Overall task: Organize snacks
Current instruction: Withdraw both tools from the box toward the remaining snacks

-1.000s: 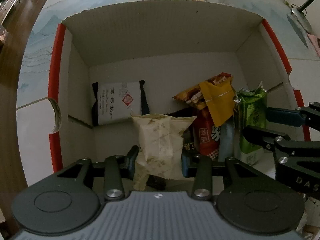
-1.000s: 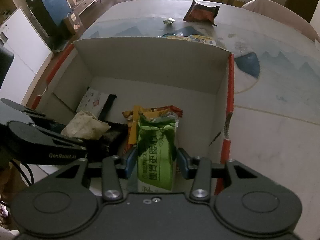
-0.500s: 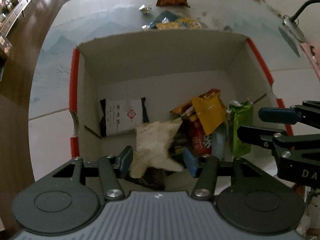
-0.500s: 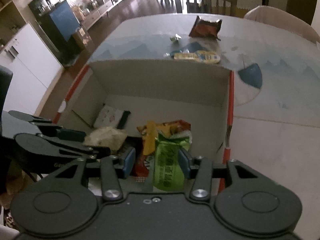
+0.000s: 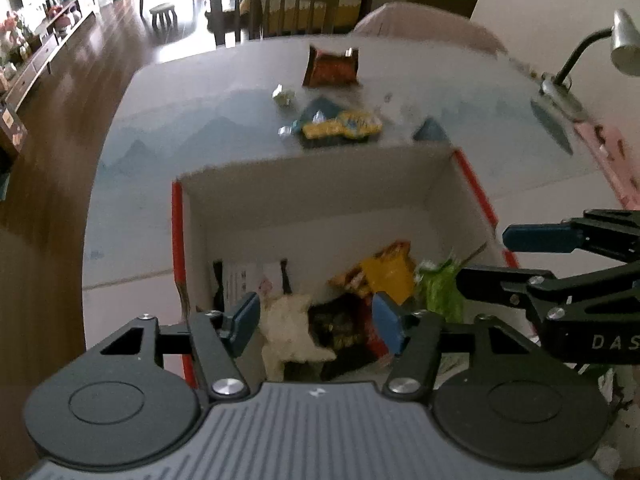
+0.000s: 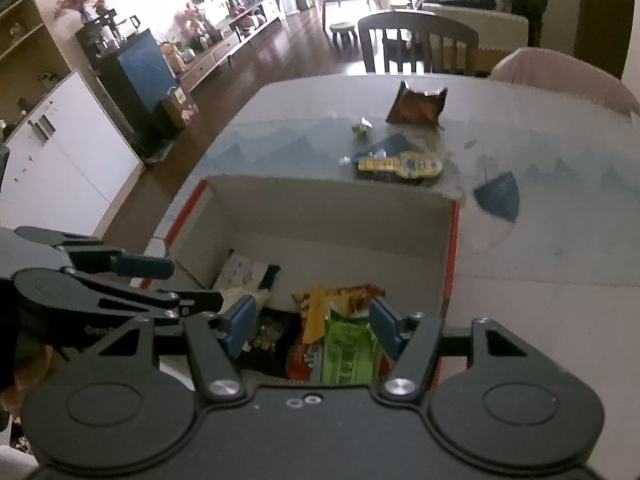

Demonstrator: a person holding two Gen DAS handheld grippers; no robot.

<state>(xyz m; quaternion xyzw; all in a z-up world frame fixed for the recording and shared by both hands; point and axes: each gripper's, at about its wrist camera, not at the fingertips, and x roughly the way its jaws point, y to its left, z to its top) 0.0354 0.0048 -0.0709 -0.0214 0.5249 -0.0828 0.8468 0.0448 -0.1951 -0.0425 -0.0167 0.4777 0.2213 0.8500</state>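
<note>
A white cardboard box (image 5: 312,196) (image 6: 332,216) with red edges stands on the table and holds several snack packs. My left gripper (image 5: 316,322) hovers above the box, its jaws opening; a cream pouch (image 5: 292,336) lies below them in the box, free of the pads. My right gripper (image 6: 312,326) is above the box too, jaws opening, with a green pack (image 6: 348,352) (image 5: 440,292) lying under them, not pressed. Yellow and orange packs (image 5: 384,272) (image 6: 340,300) and a white-and-black pack (image 5: 248,280) (image 6: 244,270) rest inside.
Beyond the box on the table lie a brown-red bag (image 5: 332,66) (image 6: 418,106), a yellow-blue pack (image 5: 344,126) (image 6: 400,164) and a small wrapped sweet (image 5: 283,94) (image 6: 362,126). A desk lamp (image 5: 580,56) stands at the right. A wooden chair (image 6: 416,42) is behind the table.
Both grippers let go of their packs and rose out of the box. The cream pouch and the green pack dropped among the other snacks. More of the table beyond the box shows now.
</note>
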